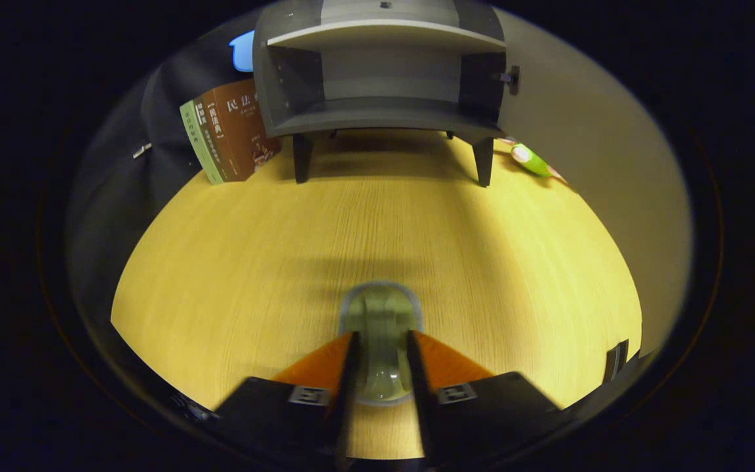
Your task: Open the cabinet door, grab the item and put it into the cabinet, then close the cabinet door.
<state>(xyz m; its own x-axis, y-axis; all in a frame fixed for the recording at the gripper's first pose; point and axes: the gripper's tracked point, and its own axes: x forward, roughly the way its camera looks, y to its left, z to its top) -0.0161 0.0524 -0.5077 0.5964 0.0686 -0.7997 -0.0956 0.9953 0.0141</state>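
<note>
The claw (381,344) is clenched on a clear glass jar (381,321), both fingers pressing its sides, low over the yellow wood-grain desk (220,262). At 12 o'clock stands the open grey cabinet (381,72); at 11, books (230,131) with Chinese titles, one reading 民法典.

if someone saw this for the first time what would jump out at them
First, the clear glass cup gripped between the two fingers of the tongs, over the yellow wooden table. Beyond it stands the grey cabinet on short legs, its door swung open to the right and its shelves bare. Brown and green books lean beside its left wall.
</note>
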